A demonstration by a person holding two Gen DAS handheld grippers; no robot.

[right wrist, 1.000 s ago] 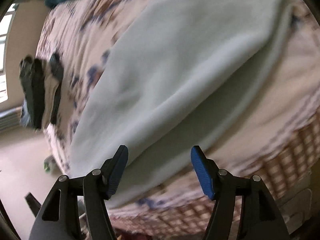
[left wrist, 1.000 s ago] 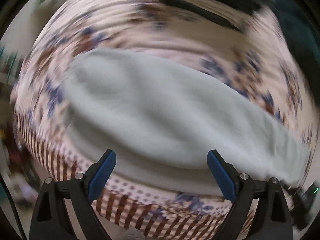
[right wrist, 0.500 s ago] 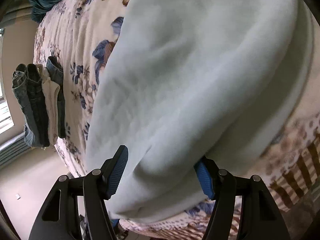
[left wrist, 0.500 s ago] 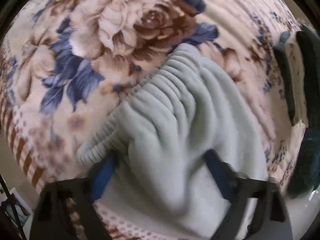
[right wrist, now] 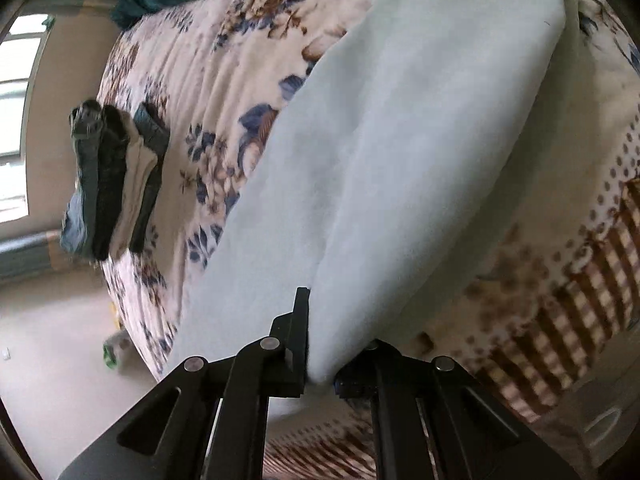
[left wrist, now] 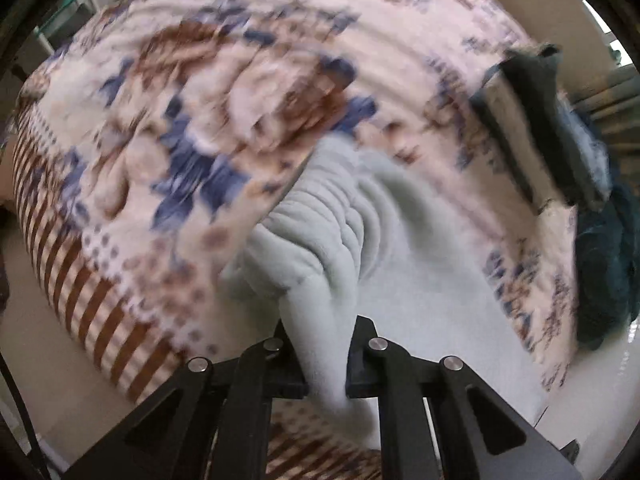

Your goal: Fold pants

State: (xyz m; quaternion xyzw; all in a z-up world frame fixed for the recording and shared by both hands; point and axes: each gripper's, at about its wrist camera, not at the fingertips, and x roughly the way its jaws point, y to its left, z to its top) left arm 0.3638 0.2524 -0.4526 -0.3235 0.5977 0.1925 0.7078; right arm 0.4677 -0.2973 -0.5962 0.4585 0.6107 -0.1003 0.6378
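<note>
Finding 1, location. The pants (right wrist: 400,152), pale mint fleece, lie across the bed (left wrist: 240,80), spread over its floral cover near the striped edge. A stack of folded clothes (right wrist: 112,184) sits well apart toward the far side.

Finding 2, grips. The left claw (left wrist: 324,356) is clamped on a bunched pinch of fabric at the ribbed waistband (left wrist: 320,216); cloth fills the space between its jaws. The right claw (right wrist: 320,356) is clamped on an edge of the pants at the other end, and a taut ridge of cloth runs away from it.

Finding 3, risks (judgement).
- The left pinch looks thick and uneven. It may hold only the upper layer of the waistband; if so, the lower layer would stay on the bed and the fold would come out skewed.
- The right grip sits near the very edge of the cloth. A hard pull could draw the fleece out of the jaws.
- The left view is blurred, which suggests fast motion; unequal speed between the two hands would twist the cloth or wrinkle it.
- Dragging low could rumple the bed cover and carry it along with the pants.
- A wide sweep toward the stack could topple it.
</note>
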